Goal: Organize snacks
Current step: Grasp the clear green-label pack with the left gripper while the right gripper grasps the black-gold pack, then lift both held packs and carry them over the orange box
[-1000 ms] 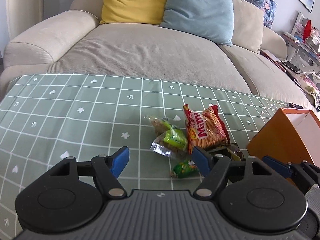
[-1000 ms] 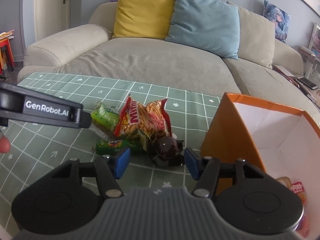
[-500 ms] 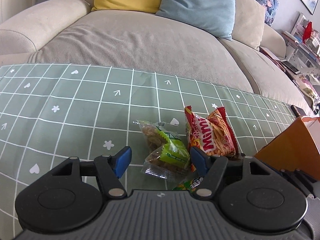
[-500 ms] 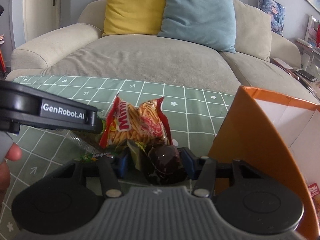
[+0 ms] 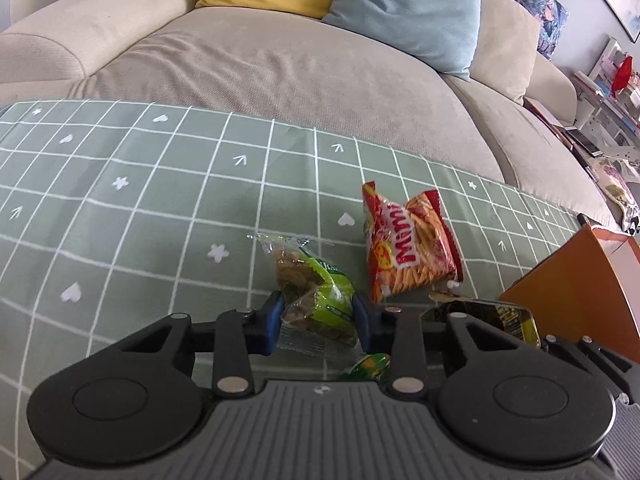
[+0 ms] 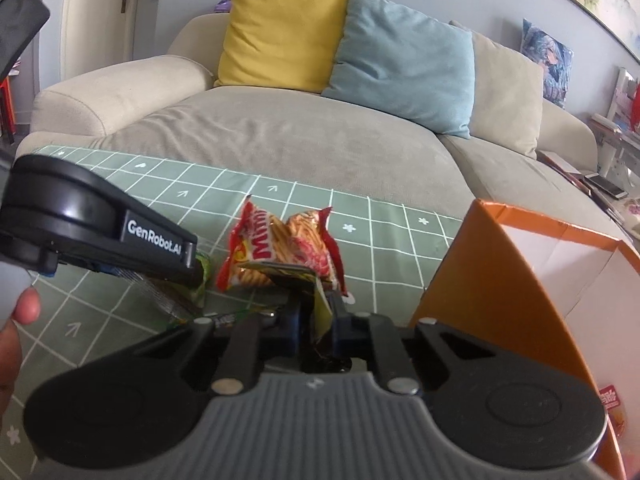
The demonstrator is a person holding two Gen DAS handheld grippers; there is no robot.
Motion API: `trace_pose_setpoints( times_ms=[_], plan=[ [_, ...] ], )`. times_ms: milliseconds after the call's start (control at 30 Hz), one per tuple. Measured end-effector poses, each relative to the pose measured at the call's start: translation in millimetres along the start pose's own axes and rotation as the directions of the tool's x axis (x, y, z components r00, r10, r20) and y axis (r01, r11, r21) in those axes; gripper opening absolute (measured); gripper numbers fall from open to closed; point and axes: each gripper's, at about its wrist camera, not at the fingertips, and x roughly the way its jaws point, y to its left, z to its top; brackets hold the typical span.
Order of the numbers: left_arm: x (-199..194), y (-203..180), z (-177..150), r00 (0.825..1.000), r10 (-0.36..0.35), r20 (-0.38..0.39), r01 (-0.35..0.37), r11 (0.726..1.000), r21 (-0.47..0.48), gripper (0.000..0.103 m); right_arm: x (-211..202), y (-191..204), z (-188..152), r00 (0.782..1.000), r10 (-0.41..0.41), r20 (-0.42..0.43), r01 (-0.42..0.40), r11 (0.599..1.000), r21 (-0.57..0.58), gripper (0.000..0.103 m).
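Both tongs are closing on snacks: left tongs [image 5: 318,318] pinch the green packet [image 5: 316,300] at lower centre of the tabletop [image 5: 120,216], right tongs [image 6: 316,322] clamp a dark wrapper [image 6: 304,280], evidently for the orange box [image 6: 480,280] at right, 1 red bag [image 6: 280,248] remaining.

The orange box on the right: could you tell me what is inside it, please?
Inside the orange box, one red-and-white snack packet shows; the right gripper covers the rest of the floor.

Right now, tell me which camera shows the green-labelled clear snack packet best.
The left wrist view: the green-labelled packet sits unobstructed between the closing left gripper pads. In the right wrist view, only a green sliver shows behind the left gripper's body.
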Motion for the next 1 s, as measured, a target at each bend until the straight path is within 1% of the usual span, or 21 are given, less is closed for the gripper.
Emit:
trace_pose_setpoints(
  times_ms=[67,167,367,500,633,733,867,1000],
  plan=[
    [-8.7,2.0,-6.9,1.000,0.000,-0.004,0.000,1.000,-0.015,0.039,-6.8,1.6,-2.0,1.000,0.016,-0.001,-0.016,1.000,-0.002,0.007],
    [-23.8,3.8,-18.8,1.000,0.015,-0.005,-0.015,1.000,-0.019,0.038,-19.2,5.0,-5.1,1.000,0.016,0.007,-0.016,1.000,-0.026,0.004],
    [-57.2,9.2,-41.8,1.000,0.031,0.000,-0.031,0.998,-0.045,0.037,-47.4,8.1,-14.2,0.999,0.034,-0.003,-0.034,0.999,-0.040,0.004],
    [-77.4,9.1,-54.5,0.999,0.037,0.007,-0.036,0.998,-0.048,0.037,-72.5,14.3,-23.5,0.999,0.039,0.010,-0.038,0.995,-0.089,0.004],
    [-95.5,2.2,-66.0,0.998,0.063,0.000,-0.063,0.998,-0.015,0.036,-93.0,15.1,-31.9,0.998,0.065,-0.013,-0.066,0.995,-0.074,0.004],
    [-109.7,-3.9,-74.9,0.997,0.078,-0.005,-0.079,0.997,-0.012,0.036,-106.5,14.7,-37.3,0.996,0.079,-0.031,-0.081,0.994,-0.074,0.003],
    [-127.9,-14.0,-84.6,0.996,0.093,-0.004,-0.093,0.996,0.000,0.036,-128.2,17.0,-45.5,0.995,0.095,-0.023,-0.097,0.988,-0.121,0.003],
    [-143.0,-22.4,-91.8,0.994,0.108,0.005,-0.108,0.994,-0.004,0.036,-145.4,11.5,-48.6,0.993,0.119,-0.020,-0.121,0.986,-0.117,0.003]
  ],
)
